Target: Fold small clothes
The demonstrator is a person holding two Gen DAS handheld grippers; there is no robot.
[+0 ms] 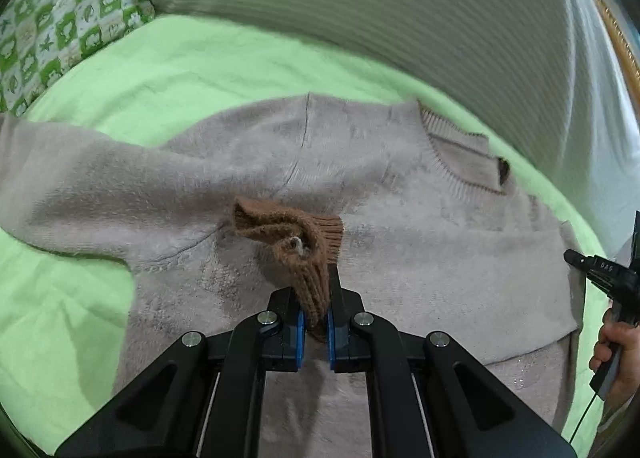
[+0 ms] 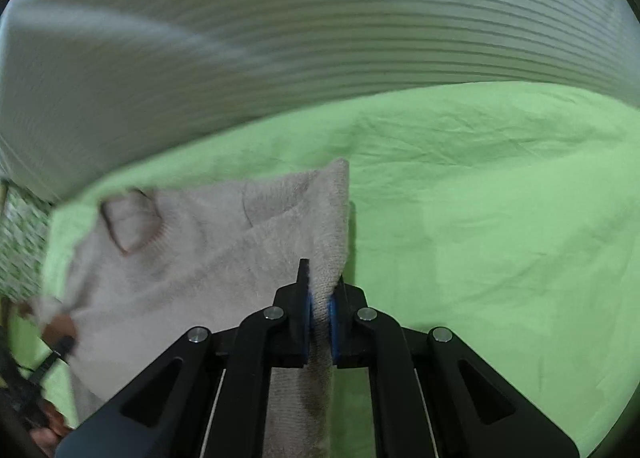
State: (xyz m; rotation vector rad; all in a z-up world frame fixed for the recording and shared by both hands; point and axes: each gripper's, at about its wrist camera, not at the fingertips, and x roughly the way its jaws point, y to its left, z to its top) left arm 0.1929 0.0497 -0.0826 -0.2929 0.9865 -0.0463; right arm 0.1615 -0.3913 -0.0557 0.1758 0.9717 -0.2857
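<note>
A fuzzy beige sweater (image 1: 400, 225) lies spread on a green sheet (image 1: 168, 69), its neckline (image 1: 464, 153) at the upper right and one sleeve (image 1: 72, 185) stretched out to the left. My left gripper (image 1: 315, 298) is shut on the sweater's brown ribbed cuff (image 1: 304, 250), held over the middle of the body. In the right wrist view my right gripper (image 2: 320, 294) is shut on a beige fold of the sweater (image 2: 328, 230) at its side edge, lifted off the sheet. The right gripper's body (image 1: 604, 274) shows at the left wrist view's right edge.
A grey ribbed blanket (image 1: 360, 1) lies along the far side of the bed, also in the right wrist view (image 2: 280, 37). A green and white patterned pillow (image 1: 68, 25) sits at the upper left. Bare green sheet (image 2: 500, 217) spreads right of the sweater.
</note>
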